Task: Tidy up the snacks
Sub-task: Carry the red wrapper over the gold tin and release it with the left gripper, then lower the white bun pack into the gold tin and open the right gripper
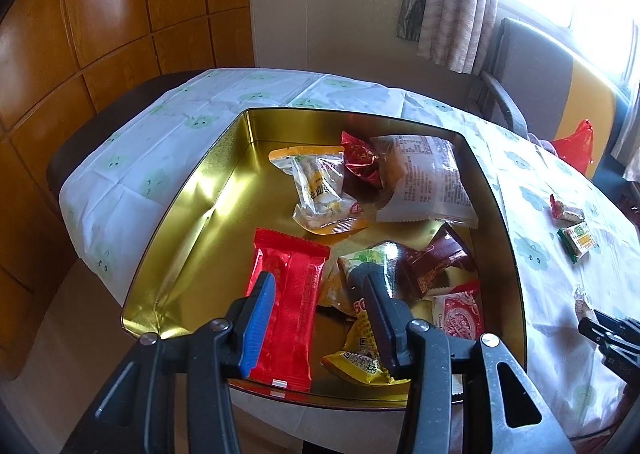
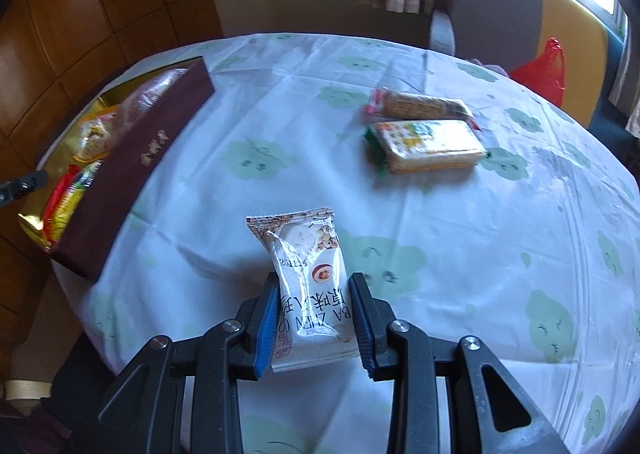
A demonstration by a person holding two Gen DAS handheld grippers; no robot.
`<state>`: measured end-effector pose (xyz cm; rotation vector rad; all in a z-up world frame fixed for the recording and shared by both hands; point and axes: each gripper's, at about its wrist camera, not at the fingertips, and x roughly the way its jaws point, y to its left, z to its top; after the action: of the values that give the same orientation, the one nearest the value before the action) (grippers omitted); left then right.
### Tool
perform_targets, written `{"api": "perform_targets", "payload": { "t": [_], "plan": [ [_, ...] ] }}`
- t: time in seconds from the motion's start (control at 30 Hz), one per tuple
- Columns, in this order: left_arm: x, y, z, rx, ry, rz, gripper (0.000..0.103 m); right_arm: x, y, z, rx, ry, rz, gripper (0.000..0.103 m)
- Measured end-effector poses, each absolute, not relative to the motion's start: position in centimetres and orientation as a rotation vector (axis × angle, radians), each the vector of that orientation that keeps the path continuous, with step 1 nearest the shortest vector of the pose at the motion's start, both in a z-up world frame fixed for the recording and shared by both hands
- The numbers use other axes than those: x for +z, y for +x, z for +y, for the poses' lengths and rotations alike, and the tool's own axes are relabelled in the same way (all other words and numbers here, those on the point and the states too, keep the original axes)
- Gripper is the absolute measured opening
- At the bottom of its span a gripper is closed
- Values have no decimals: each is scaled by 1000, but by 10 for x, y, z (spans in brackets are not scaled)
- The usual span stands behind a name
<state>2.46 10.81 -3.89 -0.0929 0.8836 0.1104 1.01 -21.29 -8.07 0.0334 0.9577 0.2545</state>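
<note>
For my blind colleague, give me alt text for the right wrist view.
The right gripper is shut on a white snack packet above a cloud-print tablecloth. Two snack packs lie farther back; a maroon box sits left.

My table (image 2: 280,126) wore a white cloth printed with green clouds. On it sat the tin (image 2: 132,174) at my left, and two wrapped biscuit packs (image 2: 428,144) lay side by side farther off.
</note>
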Motion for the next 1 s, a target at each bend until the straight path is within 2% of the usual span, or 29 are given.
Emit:
{"api": "perform_targets", "payload": {
  "t": [0.63,1.0],
  "plan": [
    [-39,26,132,192,-136,855,47,-5,42,-68,626,37,882,34],
    [-44,26,134,182,-140,871,47,-51,69,-5,674,-29,1040,36]
  ]
}}
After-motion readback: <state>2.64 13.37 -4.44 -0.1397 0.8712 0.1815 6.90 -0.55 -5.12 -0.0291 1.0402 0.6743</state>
